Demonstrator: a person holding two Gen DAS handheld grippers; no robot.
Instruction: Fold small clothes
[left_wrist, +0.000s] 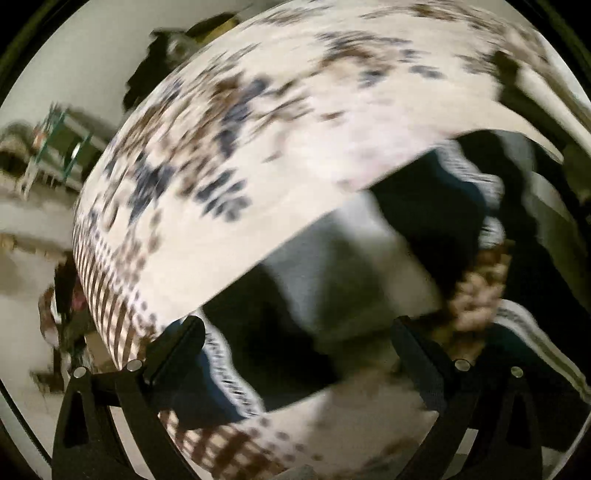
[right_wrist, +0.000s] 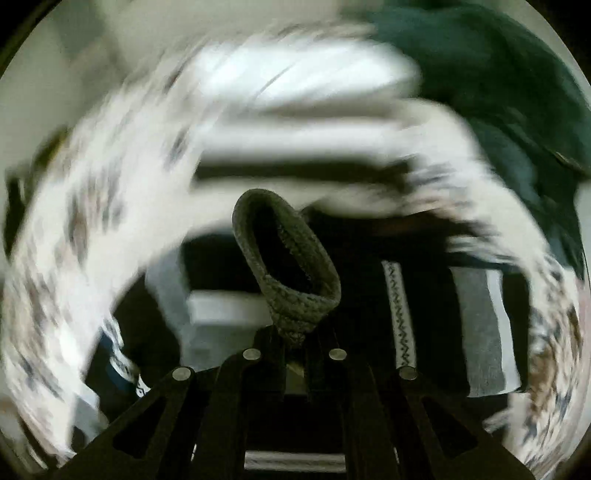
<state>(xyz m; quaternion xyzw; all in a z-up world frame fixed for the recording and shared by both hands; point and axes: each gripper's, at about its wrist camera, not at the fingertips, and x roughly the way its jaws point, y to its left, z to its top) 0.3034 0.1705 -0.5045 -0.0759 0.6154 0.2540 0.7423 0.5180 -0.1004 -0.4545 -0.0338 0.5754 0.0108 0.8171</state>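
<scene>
A dark knitted cuff (right_wrist: 286, 273), looped like the mouth of a small sock or sleeve, stood pinched in my right tool (right_wrist: 295, 341), whose two fingers were drawn close together on the knit just below the loop. I held it by that edge, I judge, so the rest of the piece could hang free and be laid flat for folding; what trailed beneath was hidden behind the tool.

Past the cuff lay a heap of small clothes (right_wrist: 402, 314) in black, grey and white stripes, one with a zigzag-trimmed band, resting on a white surface with a brown and blue printed pattern (left_wrist: 221, 155). Heavy blur left it unclear whether that was a table cover or bedding.

My left tool (left_wrist: 299, 347) hovered over the same heap with its fingers set wide apart and nothing between them, placed there, it seemed, to catch the free end of the piece. It pointed down and forward at the pile, tilted against the room; the right tool pointed nearly level across the clothes.
</scene>
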